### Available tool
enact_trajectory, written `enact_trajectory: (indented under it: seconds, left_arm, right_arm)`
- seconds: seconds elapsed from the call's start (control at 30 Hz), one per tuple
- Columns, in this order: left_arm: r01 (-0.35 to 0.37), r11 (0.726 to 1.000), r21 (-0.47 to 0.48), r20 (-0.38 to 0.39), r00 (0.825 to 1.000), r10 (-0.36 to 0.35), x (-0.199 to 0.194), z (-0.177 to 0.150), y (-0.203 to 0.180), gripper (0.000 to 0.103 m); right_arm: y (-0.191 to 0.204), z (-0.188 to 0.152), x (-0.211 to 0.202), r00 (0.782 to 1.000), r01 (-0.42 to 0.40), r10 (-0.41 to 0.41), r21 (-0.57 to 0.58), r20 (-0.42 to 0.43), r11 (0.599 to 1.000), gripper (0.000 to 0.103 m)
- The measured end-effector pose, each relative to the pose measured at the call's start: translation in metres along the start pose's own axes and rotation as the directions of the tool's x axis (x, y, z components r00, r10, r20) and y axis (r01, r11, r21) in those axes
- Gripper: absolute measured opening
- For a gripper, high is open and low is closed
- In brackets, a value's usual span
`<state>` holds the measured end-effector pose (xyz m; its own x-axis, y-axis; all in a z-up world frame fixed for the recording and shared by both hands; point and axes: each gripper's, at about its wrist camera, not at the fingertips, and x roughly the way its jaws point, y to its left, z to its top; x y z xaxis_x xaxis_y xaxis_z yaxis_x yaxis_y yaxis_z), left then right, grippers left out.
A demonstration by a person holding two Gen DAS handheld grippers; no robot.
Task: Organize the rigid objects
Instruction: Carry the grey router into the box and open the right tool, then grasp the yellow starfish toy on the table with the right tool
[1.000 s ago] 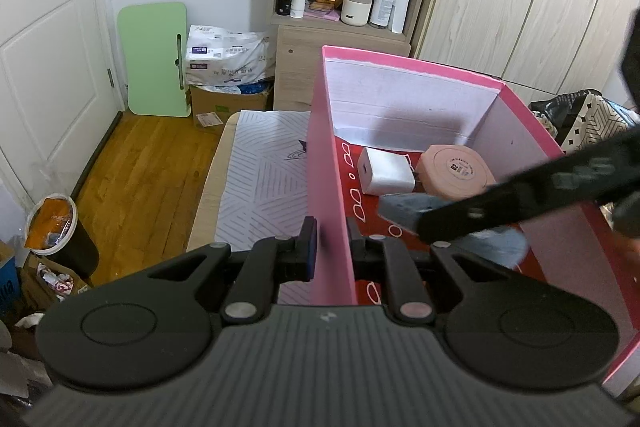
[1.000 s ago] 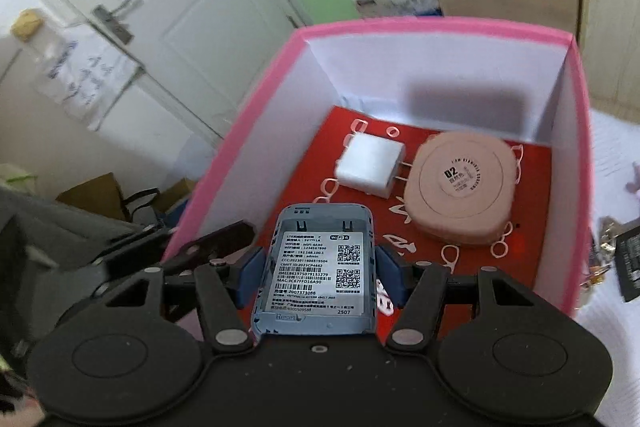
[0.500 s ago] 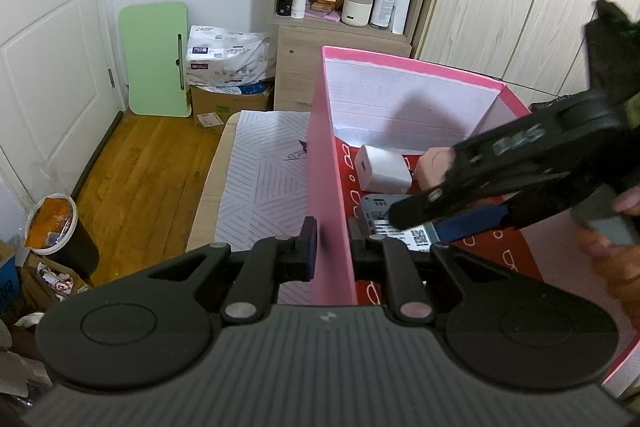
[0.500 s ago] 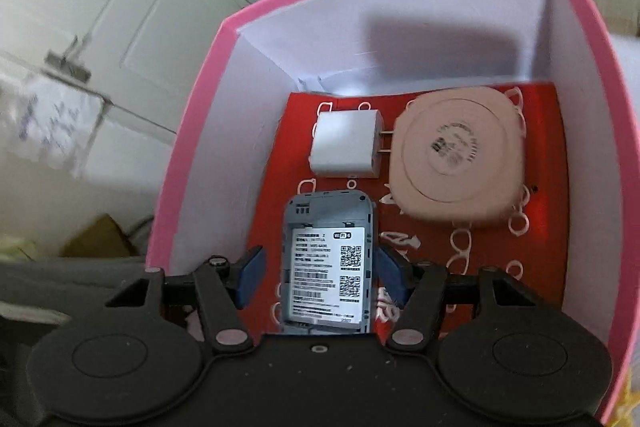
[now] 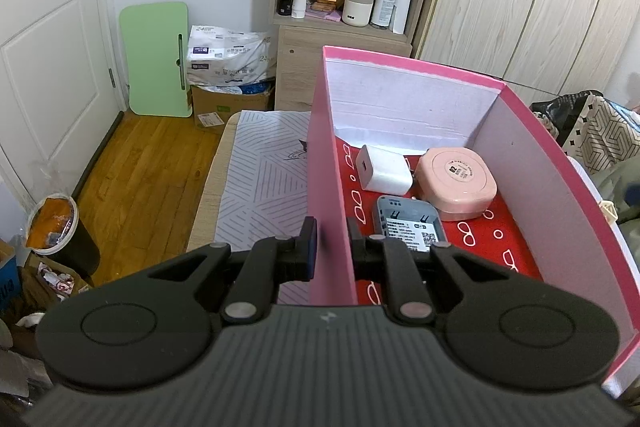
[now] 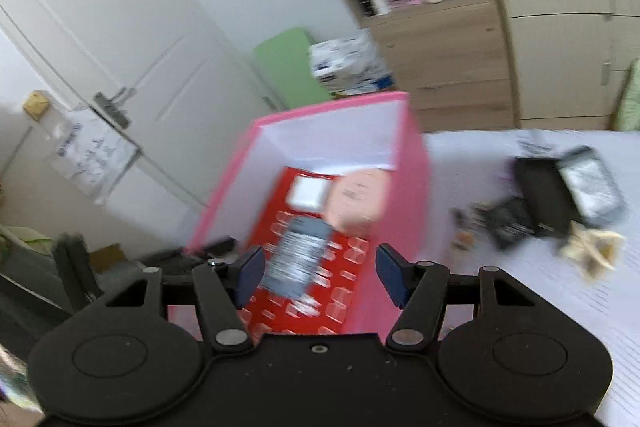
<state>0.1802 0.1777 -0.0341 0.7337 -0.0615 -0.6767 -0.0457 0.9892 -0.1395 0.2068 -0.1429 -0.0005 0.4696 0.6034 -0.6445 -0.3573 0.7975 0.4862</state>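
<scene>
The left claw [image 5: 329,241] pinched the tall pink cardboard box's [image 5: 332,187] wall. The right claw [image 6: 320,273] hung spread and empty above the grey-blue labelled router [image 5: 410,229] lying inside; next, likely fetch the dark clutter [image 6: 536,203] on the bed.

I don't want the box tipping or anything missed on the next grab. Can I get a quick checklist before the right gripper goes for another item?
1. Left gripper clamped on the pink box wall: ok.
2. Right gripper open and empty: ok.
3. Grey router lying flat in the box: ok.
4. White charger and pink case leave room: ok.
5. Black items waiting on the bed: ok.
6. Which item is easiest to grasp: cannot tell, view blurred.
</scene>
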Motion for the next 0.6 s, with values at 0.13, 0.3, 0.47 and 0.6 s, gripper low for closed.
enact_trajectory:
  seconds: [0.13, 0.3, 0.47, 0.6]
  left_arm:
    - [-0.004, 1.000, 0.007, 0.000, 1.000, 0.004, 0.000, -0.001, 0.000, 0.013]
    - [0.000, 1.000, 0.006, 0.001, 1.000, 0.000, 0.000, -0.001, -0.001, 0.013]
    - [-0.003, 1.000, 0.011, -0.002, 1.000, 0.003, 0.000, -0.001, -0.002, 0.013]
    - [-0.022, 1.000, 0.021, -0.025, 0.999, 0.022, 0.001, 0.003, -0.005, 0.013]
  right_arm:
    - [-0.021, -0.016, -0.008, 0.997, 0.079, -0.079, -0.003, -0.008, 0.997, 0.067]
    - [-0.046, -0.043, -0.008, 0.990, 0.142, -0.142, -0.060, -0.006, 0.988, 0.067]
    - [-0.055, -0.069, 0.004, 0.982, 0.189, -0.191, -0.171, 0.002, 0.967, 0.067]
    - [-0.057, -0.085, 0.018, 0.972, 0.226, -0.234, -0.256, -0.002, 0.940, 0.066]
